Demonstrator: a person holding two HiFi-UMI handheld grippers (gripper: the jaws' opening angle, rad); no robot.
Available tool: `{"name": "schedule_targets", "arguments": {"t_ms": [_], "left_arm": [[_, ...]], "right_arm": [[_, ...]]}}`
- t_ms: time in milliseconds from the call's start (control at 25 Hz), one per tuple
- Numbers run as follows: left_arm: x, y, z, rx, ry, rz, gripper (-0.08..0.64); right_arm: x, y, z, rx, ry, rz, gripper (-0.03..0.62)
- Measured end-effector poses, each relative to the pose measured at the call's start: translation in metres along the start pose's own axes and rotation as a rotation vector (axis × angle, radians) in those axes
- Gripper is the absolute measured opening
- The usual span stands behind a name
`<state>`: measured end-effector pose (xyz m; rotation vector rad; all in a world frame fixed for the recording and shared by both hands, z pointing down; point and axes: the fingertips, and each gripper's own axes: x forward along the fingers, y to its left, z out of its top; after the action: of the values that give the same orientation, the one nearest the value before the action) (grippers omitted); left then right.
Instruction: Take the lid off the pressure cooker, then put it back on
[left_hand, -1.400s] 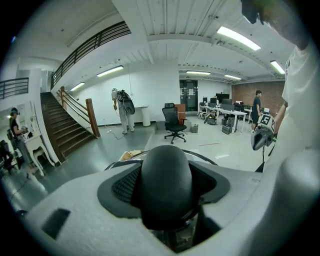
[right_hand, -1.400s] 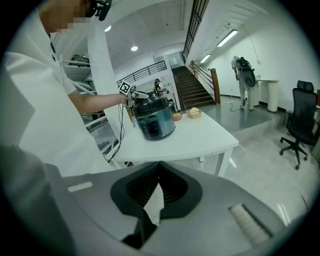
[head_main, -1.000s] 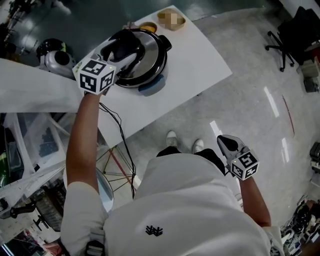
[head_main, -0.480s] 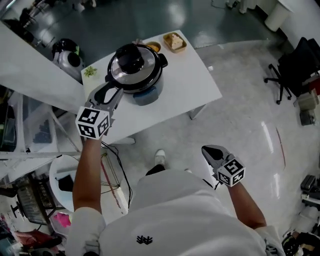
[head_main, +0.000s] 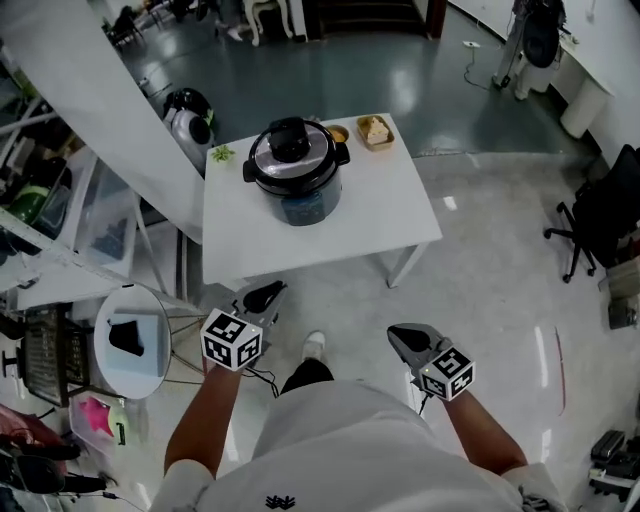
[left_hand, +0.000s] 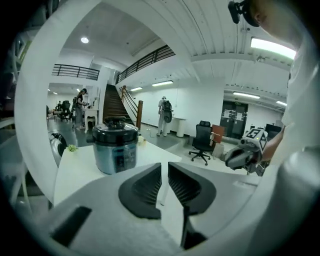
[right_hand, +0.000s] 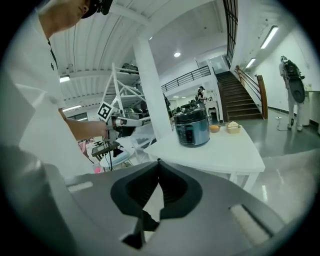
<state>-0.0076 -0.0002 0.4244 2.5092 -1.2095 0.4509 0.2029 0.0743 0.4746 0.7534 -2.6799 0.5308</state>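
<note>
The pressure cooker (head_main: 298, 190) stands on the white table (head_main: 390, 220) with its lid (head_main: 290, 148) on. It also shows in the left gripper view (left_hand: 116, 147) and in the right gripper view (right_hand: 192, 129). Both grippers hang in front of the person's body, well short of the table. My left gripper (head_main: 262, 297) is closing, with a thin gap left between its pads (left_hand: 165, 167) and nothing in it. My right gripper (head_main: 405, 340) is shut and empty, its tips touching (right_hand: 159, 165).
Behind the cooker sit a small orange bowl (head_main: 338, 133) and a tray of food (head_main: 376, 129); a green sprig (head_main: 221, 154) lies at the table's left corner. A round white stand (head_main: 130, 342) is at my left. An office chair (head_main: 600, 220) stands on the right.
My left gripper has let go of the lid's handle and drawn back to the body, its jaws narrowing. The person has stepped away from the table. The right gripper has risen a little.
</note>
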Motion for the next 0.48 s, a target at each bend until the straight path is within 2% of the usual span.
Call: {"name": "schedule_targets", "arguments": {"t_ms": [200,480], "left_arm": [[-0.021,-0.076,-0.036,-0.035,0.028,-0.04,0.006],[-0.031,-0.151,-0.063,-0.05,0.058,-0.112,0.006]], "right_arm": [[-0.017,0.027,-0.017,-0.004,-0.009,0.061,0.012],[-0.038,0.055,-0.031,-0.018,-0.011,0.105,0.012]]}}
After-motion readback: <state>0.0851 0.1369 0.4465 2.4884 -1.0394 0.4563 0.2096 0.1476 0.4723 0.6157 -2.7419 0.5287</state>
